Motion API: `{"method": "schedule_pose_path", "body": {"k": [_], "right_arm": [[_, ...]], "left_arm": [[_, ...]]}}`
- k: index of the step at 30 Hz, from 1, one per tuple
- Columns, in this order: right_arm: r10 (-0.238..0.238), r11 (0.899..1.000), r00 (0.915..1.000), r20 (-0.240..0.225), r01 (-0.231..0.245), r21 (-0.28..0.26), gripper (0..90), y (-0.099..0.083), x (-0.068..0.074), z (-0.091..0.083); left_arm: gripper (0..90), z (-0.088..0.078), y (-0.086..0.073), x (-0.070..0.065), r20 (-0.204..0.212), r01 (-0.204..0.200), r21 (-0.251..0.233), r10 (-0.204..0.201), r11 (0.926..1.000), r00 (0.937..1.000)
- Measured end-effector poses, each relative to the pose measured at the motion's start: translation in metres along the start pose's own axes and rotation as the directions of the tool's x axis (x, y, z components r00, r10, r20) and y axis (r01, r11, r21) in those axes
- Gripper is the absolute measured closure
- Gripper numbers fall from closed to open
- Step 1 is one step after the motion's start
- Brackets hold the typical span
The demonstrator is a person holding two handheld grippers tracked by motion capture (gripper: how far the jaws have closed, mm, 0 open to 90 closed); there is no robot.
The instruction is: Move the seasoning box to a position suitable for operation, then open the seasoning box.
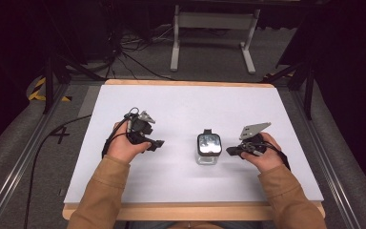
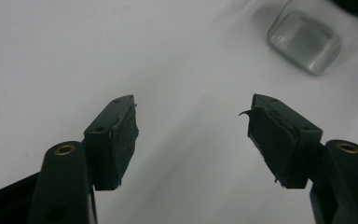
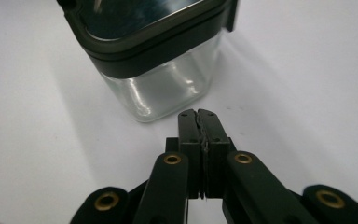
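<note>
Now, starting at the left of the table (image 1: 124,98): your left gripper (image 1: 156,143) rests low over the white surface, well apart from the jar, pointing toward it. Its jaws stand apart with nothing between the pads (image 2: 125,140), only bare table; the clear glass base of the jar (image 2: 305,41) shows beyond them, up and to the right in the left gripper view.

At the middle, nearer the front edge than the back, the jar (image 1: 208,148) stands upright: square clear glass with a dark lid (image 3: 140,28) seated on top and a clasp on its far side.

To its right, your right gripper (image 1: 229,150) has its jaws pressed together on nothing, tips aimed at the jar's lower glass wall and just short of it; from the right gripper view I cannot tell whether they touch it.

I judge this as the approach step: neither claw has the jar yet. The next move calls for bringing the left claw across to straddle the glass body and steady it, and, if the right is to work the lid or clasp, spreading its jaws and raising them to lid height. Glass is slippery, so seat the pads squarely on flat sides.
</note>
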State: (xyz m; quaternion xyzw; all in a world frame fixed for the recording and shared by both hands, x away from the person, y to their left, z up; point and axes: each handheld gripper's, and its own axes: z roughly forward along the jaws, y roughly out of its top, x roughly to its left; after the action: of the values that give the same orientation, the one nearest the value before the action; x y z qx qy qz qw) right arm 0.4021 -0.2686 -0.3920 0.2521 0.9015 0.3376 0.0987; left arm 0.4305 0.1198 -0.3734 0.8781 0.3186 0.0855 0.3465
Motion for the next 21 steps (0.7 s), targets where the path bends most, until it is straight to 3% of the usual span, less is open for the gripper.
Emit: {"method": "schedule_pose_path", "body": {"k": [4, 7, 11, 16, 17, 21], "right_arm": [[0.027, 0.999, 0.9990, 0.035, -0.026, -0.040, 89.5, -0.008, -0.002, -0.017], [0.050, 0.997, 0.9972, 0.056, -0.047, -0.058, 89.4, -0.014, -0.004, -0.028], [0.071, 0.995, 0.9949, 0.072, -0.066, -0.075, 88.9, -0.021, -0.004, -0.036], [0.085, 0.993, 0.9934, 0.078, -0.078, -0.084, 88.5, -0.027, -0.004, -0.041], [0.085, 0.993, 0.9934, 0.078, -0.078, -0.084, 88.5, -0.027, -0.004, -0.041], [0.084, 0.993, 0.9942, 0.067, -0.077, -0.091, 88.4, -0.027, -0.004, -0.042]], "left_arm": [[38.1, 0.000, 0.015, -0.008, 0.034, -0.038, -0.038, 0.039, 0.9986, 0.9986], [37.3, 0.005, 0.024, -0.013, 0.079, -0.021, -0.068, 0.026, 0.9975, 0.9966], [41.5, 0.013, 0.037, -0.017, 0.097, -0.045, -0.073, 0.052, 0.9963, 0.9940], [47.6, 0.021, 0.048, -0.018, 0.139, -0.028, -0.118, 0.045, 0.9925, 0.9892], [47.6, 0.023, 0.054, -0.019, 0.156, -0.035, -0.138, 0.057, 0.9898, 0.9861], [62.1, 0.033, 0.070, -0.019, 0.220, -0.032, -0.173, 0.070, 0.9845, 0.9730]]}}
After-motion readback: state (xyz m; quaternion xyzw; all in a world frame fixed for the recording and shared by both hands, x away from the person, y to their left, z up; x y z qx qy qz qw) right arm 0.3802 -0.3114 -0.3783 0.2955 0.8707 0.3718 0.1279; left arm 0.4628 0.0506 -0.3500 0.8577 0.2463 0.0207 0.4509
